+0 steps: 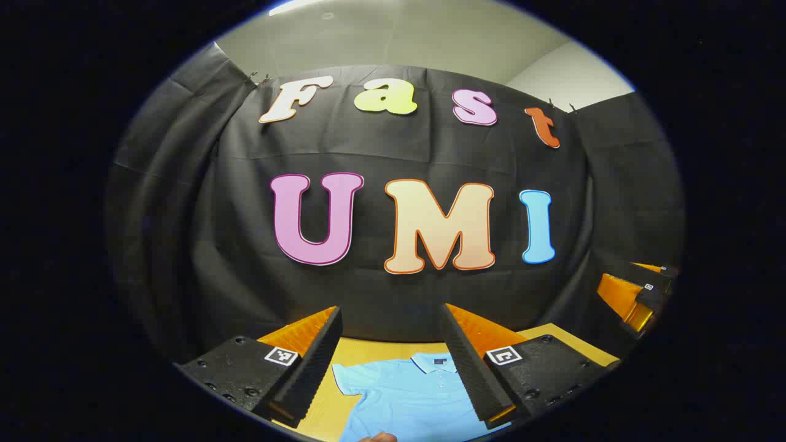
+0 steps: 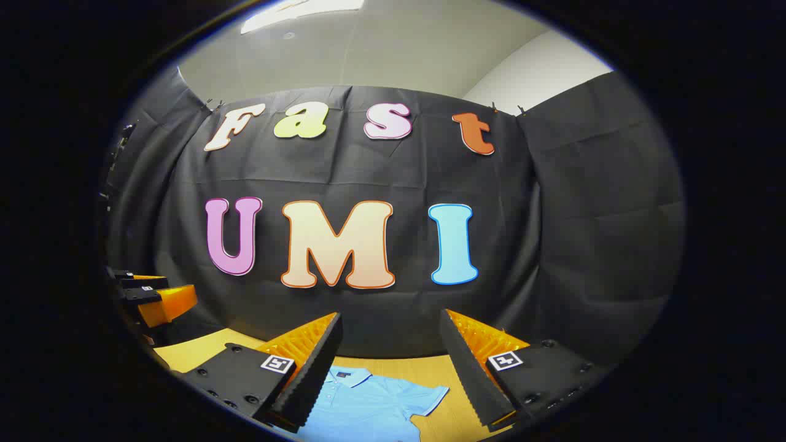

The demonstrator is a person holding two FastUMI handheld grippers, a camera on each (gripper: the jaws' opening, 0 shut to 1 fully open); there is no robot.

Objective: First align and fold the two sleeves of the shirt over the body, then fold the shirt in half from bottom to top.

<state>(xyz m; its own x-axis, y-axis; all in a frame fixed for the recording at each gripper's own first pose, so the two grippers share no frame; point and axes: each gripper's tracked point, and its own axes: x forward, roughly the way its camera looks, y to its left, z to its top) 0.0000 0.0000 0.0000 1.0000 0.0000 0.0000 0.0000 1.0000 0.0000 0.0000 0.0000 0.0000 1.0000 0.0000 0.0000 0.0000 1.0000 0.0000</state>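
A light blue polo shirt (image 1: 412, 393) lies flat, collar toward the booth wall, on the wooden table (image 1: 368, 351), seen low and centre in the left gripper view; in the right gripper view it sits at the bottom, just left of centre, one short sleeve (image 2: 430, 395) spread toward the lower right. I hold the left gripper (image 1: 393, 362) above it with its fingers spread wide and nothing between them. The right gripper (image 2: 388, 362) hangs the same way, spread and empty, and also appears at the right edge of the left gripper view. By my reading, no fold has begun. To do the first step well, I would lower each gripper onto a sleeve's outer hem, pinch only that layer, and carry both inward evenly. I see no containers on the table.
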